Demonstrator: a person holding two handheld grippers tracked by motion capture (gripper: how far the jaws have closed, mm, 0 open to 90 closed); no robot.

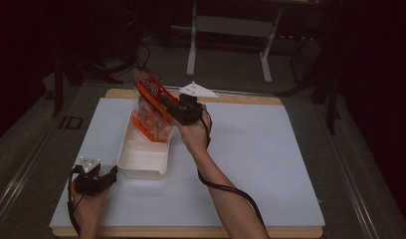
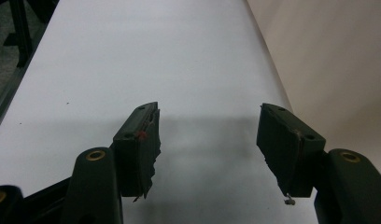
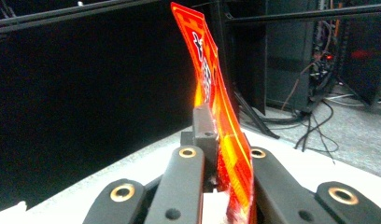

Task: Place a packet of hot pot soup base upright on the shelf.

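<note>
An orange-red snack bag (image 1: 152, 107) hangs tilted over the far end of a white rectangular tub (image 1: 126, 160), its lower part inside the tub. My right gripper (image 1: 172, 110) is shut on the bag's upper edge; in the right gripper view the bag (image 3: 215, 93) rises between the closed jaws of the right gripper (image 3: 221, 140). My left gripper (image 1: 111, 174) rests on the table next to the tub's near left corner. In the left gripper view the left gripper (image 2: 207, 140) stands open over the bare white table, nothing between its pads.
The tub stands on a white sheet (image 1: 270, 164) laid over a wooden table. A white paper-like piece (image 1: 197, 90) lies at the far edge. Table legs (image 1: 192, 45) and cables stand on the dark floor beyond. The tub wall (image 2: 347, 70) shows at right.
</note>
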